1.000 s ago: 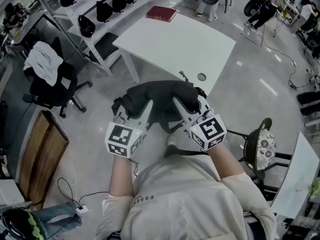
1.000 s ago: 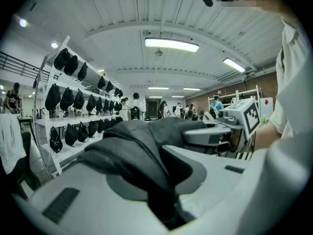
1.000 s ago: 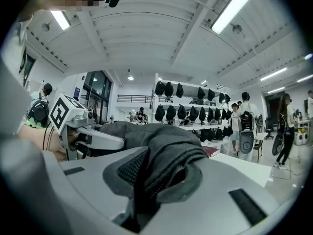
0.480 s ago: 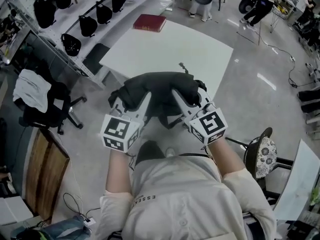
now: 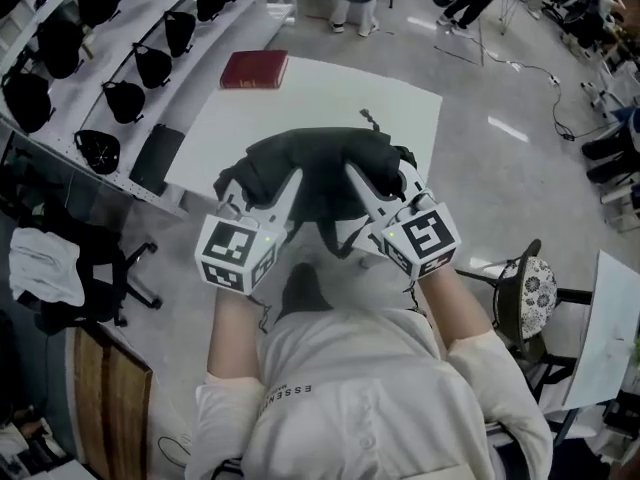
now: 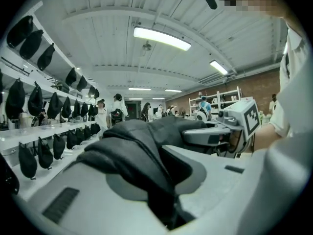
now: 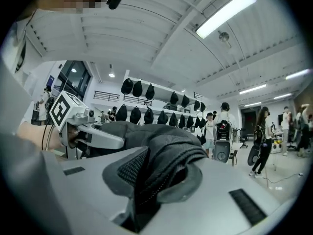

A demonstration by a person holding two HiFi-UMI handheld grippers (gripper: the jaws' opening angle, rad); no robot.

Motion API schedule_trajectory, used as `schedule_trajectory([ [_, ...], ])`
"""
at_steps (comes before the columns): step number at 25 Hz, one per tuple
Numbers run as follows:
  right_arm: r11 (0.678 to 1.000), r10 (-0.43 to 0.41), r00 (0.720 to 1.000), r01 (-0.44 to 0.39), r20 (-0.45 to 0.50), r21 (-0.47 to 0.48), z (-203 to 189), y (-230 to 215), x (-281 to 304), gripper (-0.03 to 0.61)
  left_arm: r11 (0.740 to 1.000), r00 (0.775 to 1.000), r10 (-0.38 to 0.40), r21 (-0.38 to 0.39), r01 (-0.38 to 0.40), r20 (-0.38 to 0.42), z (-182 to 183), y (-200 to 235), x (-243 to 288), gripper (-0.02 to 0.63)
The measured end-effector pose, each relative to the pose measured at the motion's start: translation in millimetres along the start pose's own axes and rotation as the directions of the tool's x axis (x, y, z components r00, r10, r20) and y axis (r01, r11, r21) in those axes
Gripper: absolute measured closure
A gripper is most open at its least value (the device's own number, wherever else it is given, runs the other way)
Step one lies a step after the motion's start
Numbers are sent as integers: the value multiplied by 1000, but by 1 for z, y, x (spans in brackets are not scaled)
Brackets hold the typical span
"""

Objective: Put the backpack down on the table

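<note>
Forward goes the soft black cloth backpack (image 5: 322,163): it now hangs mid-frame over the flat white tabletop (image 5: 250,108), ready to lower. Nearly closed, jaws of the left gripper (image 5: 287,192) and right gripper (image 5: 360,190) pinch its cloth.

Long ceiling strip lights (image 6: 161,38) wash the room in even, cool white, so the pale surface (image 5: 400,118) glows, shadows stay soft and the glossy floor (image 5: 512,128) shows streaks of glare. Both gripper views bulge fisheye-fashion into dark corners. The left gripper (image 6: 166,175) and right gripper (image 7: 156,175) sit soft and unfocused near their lenses, and the black backpack (image 5: 320,173) swallows detail.
</note>
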State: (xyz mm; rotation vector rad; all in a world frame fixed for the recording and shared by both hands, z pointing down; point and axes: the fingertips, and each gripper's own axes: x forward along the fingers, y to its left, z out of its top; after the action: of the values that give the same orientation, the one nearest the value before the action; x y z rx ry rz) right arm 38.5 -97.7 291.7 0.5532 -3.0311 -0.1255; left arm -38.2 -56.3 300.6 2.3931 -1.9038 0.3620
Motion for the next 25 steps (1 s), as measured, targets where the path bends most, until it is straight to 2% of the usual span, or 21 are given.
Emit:
schedule_trajectory([
  [4,996,-88,996,88,-17,-6,4,-35,33,497,996,996,-93,10,93,12,11,34,44,531],
  [11,975,-224,973,224,-45,-3,7,-101,85,495,971,971,-239,24,238,14,31,84,123,531],
  [25,924,-383,921,383,-78,-20,-1,-205,181,494,920,916,-393,37,391,80,44,171,250,531],
])
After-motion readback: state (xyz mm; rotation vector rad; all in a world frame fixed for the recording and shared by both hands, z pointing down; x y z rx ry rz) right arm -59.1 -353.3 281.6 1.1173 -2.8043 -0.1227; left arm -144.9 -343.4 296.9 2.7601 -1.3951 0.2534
